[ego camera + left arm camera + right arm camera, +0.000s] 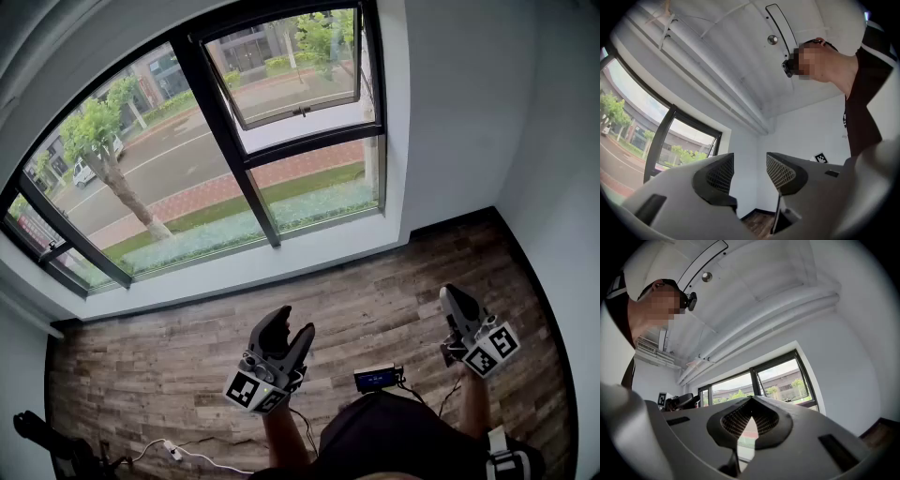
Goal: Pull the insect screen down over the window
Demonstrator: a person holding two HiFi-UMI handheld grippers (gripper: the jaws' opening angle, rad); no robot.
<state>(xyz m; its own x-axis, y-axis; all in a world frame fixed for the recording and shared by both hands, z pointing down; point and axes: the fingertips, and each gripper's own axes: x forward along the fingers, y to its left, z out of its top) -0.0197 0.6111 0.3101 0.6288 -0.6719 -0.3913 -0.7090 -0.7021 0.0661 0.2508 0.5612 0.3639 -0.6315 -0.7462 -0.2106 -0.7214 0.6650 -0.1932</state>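
- The left gripper (294,323) was released: its two jaws stood well apart, and only a bare white wall corner (757,140) showed in the gap between them.
- The right gripper (452,295) was clenched, its jaw tips touching, with nothing caught between them.
- Both grippers were held low over the wooden floor (169,328), jaws tilted a little upward, each on a forearm of the person (394,436) at the bottom of the head view.
- The marker cube (255,391) of the left gripper sat behind its jaws, nearest the person; the right gripper's cube (492,350) sat likewise behind its jaws.
- The window (228,141), black-framed, stood ahead of and above both pairs of jaws, well apart from either.
- In the right gripper view the window lay straight beyond the closed tips; in the left gripper view it lay off to the left of the left jaw.
- One upper sash (295,66) was swung outward, its handle (300,111) on the lower rail, far beyond the jaws.
- The insect screen could not be made out in any view.
- A small device with a lit blue display (378,379) lay on the floor between the two grippers, behind both sets of jaws.
- A white cable (202,457) trailed over the floor behind and to the left of the left jaws.
- Through the glass, far ahead of the jaws, stood a tree (103,141) beside a road.
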